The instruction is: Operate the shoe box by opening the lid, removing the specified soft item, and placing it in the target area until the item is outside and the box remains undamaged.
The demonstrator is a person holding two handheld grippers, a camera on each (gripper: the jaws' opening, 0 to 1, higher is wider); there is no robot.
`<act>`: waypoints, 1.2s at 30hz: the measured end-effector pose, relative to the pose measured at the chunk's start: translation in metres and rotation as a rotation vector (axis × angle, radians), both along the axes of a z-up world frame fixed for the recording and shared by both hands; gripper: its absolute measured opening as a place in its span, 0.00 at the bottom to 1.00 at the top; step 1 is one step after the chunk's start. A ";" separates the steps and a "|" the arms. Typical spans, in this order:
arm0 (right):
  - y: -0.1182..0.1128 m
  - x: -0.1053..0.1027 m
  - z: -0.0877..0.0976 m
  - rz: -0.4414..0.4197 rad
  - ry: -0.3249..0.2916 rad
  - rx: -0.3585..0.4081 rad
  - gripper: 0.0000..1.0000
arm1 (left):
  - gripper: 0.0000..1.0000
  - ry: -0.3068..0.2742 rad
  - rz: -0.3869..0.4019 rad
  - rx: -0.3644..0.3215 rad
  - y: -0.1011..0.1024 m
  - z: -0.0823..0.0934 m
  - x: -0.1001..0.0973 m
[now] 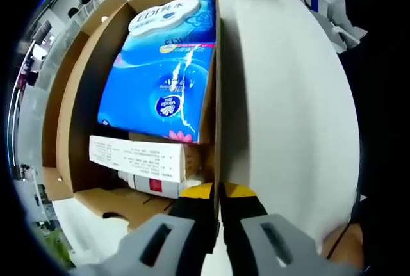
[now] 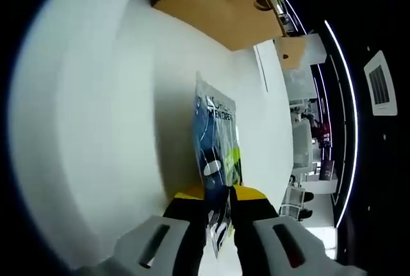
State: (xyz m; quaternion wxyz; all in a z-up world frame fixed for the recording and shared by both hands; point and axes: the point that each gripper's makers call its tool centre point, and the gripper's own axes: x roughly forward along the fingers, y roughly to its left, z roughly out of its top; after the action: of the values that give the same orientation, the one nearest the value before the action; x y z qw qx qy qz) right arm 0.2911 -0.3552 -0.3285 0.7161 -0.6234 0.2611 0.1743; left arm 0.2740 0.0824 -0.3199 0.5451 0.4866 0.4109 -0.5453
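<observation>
Left gripper (image 1: pixel 218 194): jaws clenched on the thin edge of the shoe box (image 1: pixel 77 129) wall, yellow-tipped pads pinching the cardboard between them. Box is brown cardboard, open. Inside, just ahead of the jaws and to their left: a white carton (image 1: pixel 138 156) with printed text, a white tube-like item (image 1: pixel 150 183) with a red mark under it, and farther ahead a glossy blue tissue pack (image 1: pixel 163 77) with a white oval label and pink flower print.

Right gripper (image 2: pixel 218 200): jaws grasping the soft packet (image 2: pixel 216 154), a flat glossy pouch, dark blue with white lettering and a yellow-green patch, standing edge-on straight ahead from between the jaws, over the white table (image 2: pixel 96 129). Brown box side farther ahead.
</observation>
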 end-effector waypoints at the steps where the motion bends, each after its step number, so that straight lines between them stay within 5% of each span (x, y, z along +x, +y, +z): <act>1: 0.000 -0.001 0.000 -0.001 0.002 -0.001 0.11 | 0.03 0.000 0.000 0.000 0.000 0.000 0.000; 36: -0.014 -0.022 0.005 -0.064 0.046 0.034 0.20 | 0.03 -0.004 -0.001 0.001 0.000 0.000 0.000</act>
State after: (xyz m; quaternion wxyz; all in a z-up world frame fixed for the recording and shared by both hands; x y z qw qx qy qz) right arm 0.2694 -0.3693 -0.3231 0.7254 -0.5984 0.2946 0.1699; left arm 0.2741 0.0829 -0.3202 0.5454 0.4880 0.4098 -0.5445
